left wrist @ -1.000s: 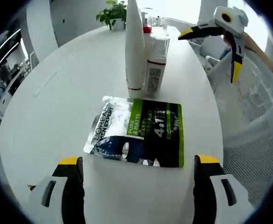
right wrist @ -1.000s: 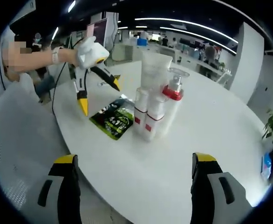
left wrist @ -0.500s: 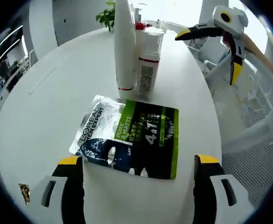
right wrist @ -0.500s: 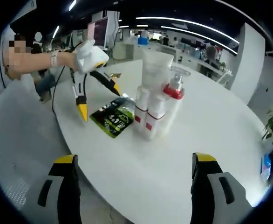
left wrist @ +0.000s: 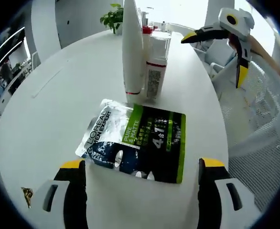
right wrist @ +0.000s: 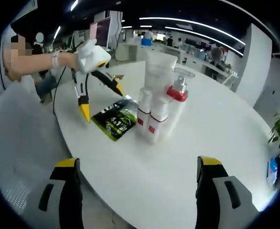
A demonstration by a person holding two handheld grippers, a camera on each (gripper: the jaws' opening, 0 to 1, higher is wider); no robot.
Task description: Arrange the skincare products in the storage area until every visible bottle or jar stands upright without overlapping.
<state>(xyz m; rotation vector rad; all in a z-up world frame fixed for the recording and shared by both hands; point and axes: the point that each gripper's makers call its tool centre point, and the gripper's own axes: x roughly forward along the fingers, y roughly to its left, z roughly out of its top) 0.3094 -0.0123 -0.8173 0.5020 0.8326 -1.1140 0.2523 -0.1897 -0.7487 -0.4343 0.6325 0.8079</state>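
A black-and-green sachet [left wrist: 137, 140] is seen lying flat near the tabletop [left wrist: 44, 119] edge, touching the upright white, red-banded bottles [left wrist: 142, 52]. Both the left gripper [left wrist: 137, 195] and right gripper [right wrist: 137, 191] are spread wide, nothing grasped.

Handheld grippers: white bodies, black jaws, yellow tips

The left gripper [left wrist: 140, 191] and right gripper [right wrist: 139, 183] each show two black jaws capped in yellow, set in white housings with dark slots. Seen from the right gripper view, a hand [right wrist: 90, 53] in a white glove, with a wristband [right wrist: 57, 58] on the arm.
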